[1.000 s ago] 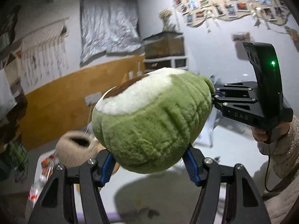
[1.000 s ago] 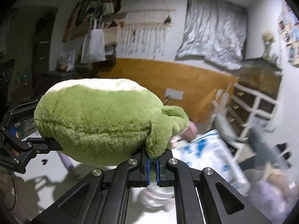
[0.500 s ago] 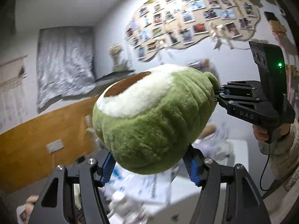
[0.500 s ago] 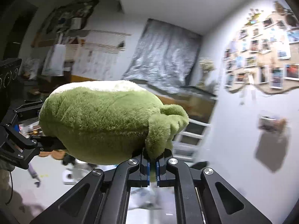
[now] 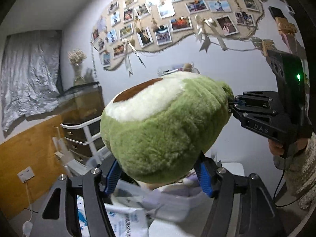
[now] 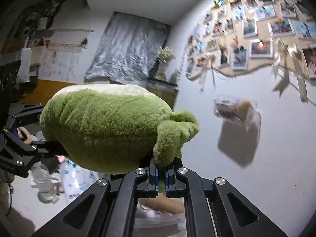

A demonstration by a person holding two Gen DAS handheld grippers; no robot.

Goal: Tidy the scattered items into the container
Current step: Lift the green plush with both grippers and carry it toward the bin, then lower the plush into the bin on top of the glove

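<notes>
Carry step: left gripper [image 5: 158, 174] straddles avocado plush [image 5: 165, 126], right gripper [image 6: 161, 174] pinches its stem nub; next, lower into container.

Dim indoor light on my feeds; fisheye bends edges, dark vignette corners; right wrist background motion-blurred, soft shadows.

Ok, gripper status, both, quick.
Left gripper: shut on the plush, wide grip around its body.
Right gripper: shut on the plush, pinching a small flap at its end.
</notes>
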